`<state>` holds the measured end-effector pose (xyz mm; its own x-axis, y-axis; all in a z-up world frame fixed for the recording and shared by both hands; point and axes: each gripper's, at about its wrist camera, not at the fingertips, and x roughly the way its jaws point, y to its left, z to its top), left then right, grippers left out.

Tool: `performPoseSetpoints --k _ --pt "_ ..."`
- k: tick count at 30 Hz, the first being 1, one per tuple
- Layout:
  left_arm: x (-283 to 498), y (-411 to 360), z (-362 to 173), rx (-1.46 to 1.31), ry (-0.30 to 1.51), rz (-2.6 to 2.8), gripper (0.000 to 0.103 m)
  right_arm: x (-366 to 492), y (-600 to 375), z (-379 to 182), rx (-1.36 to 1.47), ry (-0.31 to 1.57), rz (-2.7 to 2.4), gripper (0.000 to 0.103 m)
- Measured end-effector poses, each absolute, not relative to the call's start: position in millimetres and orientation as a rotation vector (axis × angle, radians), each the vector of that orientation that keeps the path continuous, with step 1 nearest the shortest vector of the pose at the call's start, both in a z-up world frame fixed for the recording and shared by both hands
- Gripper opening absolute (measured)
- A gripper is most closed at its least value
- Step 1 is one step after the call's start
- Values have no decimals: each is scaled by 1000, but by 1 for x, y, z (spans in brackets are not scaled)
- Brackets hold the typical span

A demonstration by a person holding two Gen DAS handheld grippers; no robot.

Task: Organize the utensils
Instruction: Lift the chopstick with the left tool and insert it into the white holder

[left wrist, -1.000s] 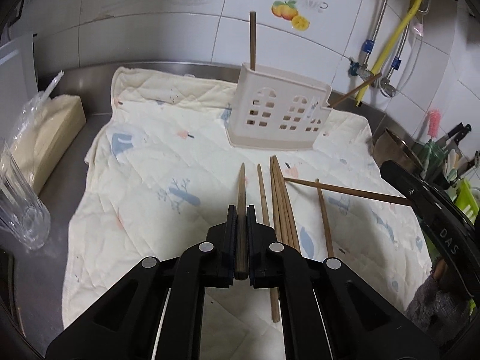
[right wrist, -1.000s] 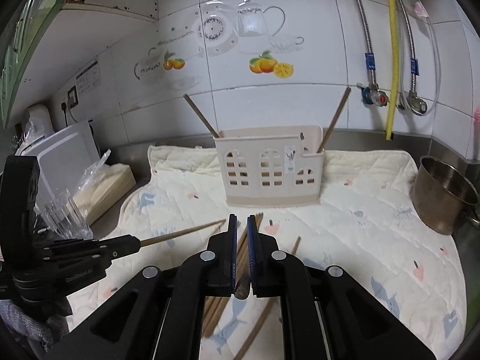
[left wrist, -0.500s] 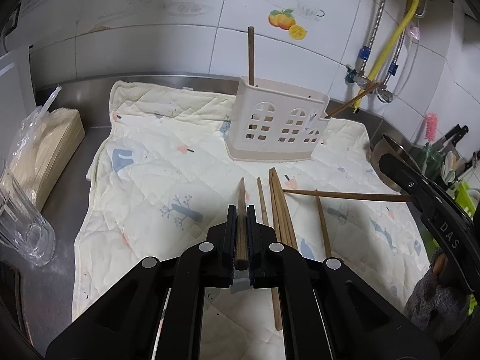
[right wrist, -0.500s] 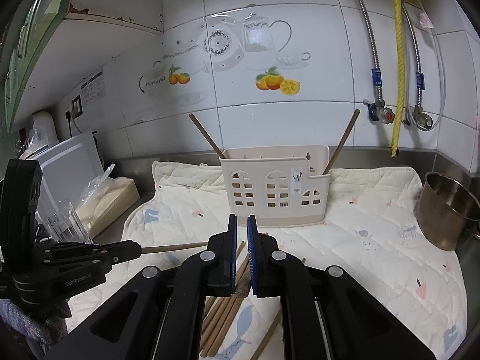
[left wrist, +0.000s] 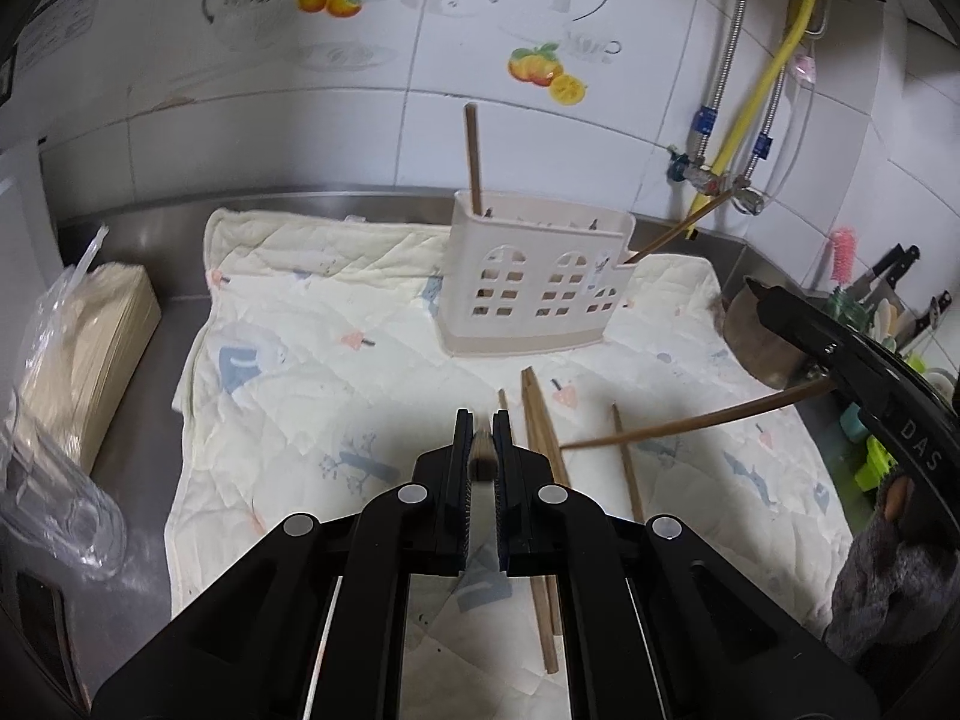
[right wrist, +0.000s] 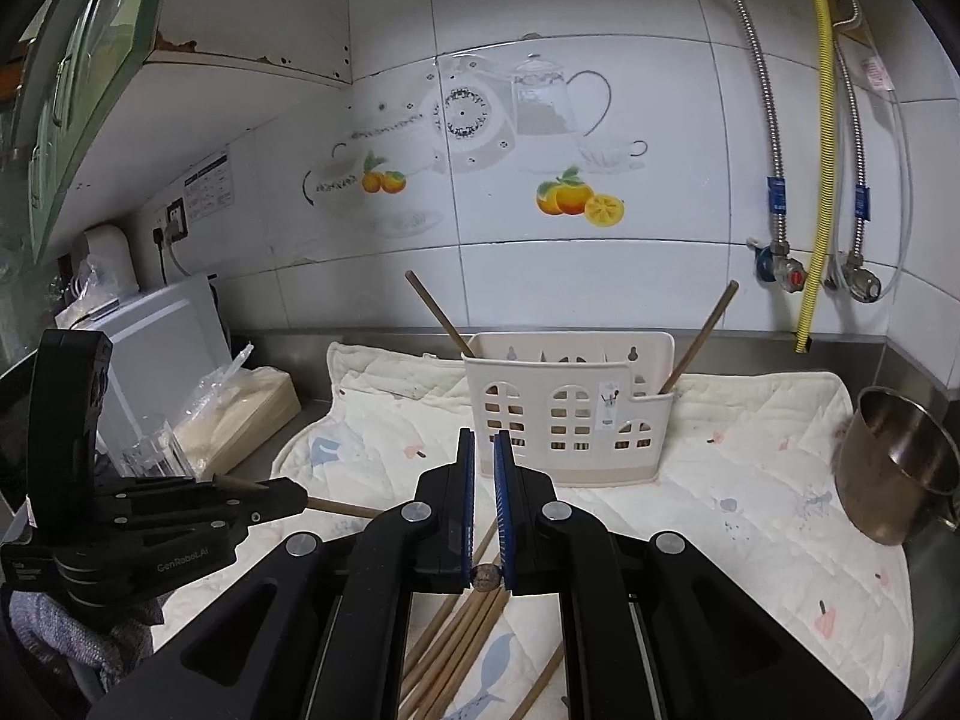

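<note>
A cream plastic utensil holder point(left wrist: 534, 288) stands upright at the back of a quilted cloth point(left wrist: 300, 372), with one wooden chopstick at its left end and one leaning out at its right end point(right wrist: 699, 339). Several loose chopsticks point(left wrist: 540, 420) lie on the cloth in front of it. My left gripper point(left wrist: 481, 429) is shut on a chopstick seen end-on point(left wrist: 481, 461), raised above the cloth. My right gripper point(right wrist: 485, 450) is shut on another chopstick point(right wrist: 486, 577), whose shaft shows in the left wrist view point(left wrist: 690, 423) pointing left over the cloth.
A steel pot point(right wrist: 894, 468) stands at the right of the cloth. A bagged block point(left wrist: 78, 354) and a clear glass point(left wrist: 54, 516) sit at the left on the steel counter. Pipes and valves point(right wrist: 792, 264) run down the tiled wall. Knives and brushes point(left wrist: 876, 300) are at far right.
Both grippers have lifted and pulled back with their chopsticks. The left one's chopstick has tilted from lying flat ahead to pointing end-on at the camera.
</note>
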<state>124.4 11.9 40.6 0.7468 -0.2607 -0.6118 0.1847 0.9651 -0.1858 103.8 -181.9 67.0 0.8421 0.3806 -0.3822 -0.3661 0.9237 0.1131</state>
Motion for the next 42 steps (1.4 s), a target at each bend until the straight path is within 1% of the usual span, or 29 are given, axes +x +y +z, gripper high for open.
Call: performPoseSetpoints --k 12,20,27,33,42 --pt "143 -8 102 -44 607 -314 5 137 -192 113 -17 449 431 6" --pt "165 -21 164 -25 496 -335 5 163 -198 152 -52 410 421 6" --pt "200 -30 201 4 424 -309 5 204 -207 185 -57 385 397 6" --pt "234 -29 204 11 426 -271 5 251 -218 210 -77 360 347 6" --pt "271 -25 177 -17 489 -263 5 303 -231 222 -34 321 300 6"
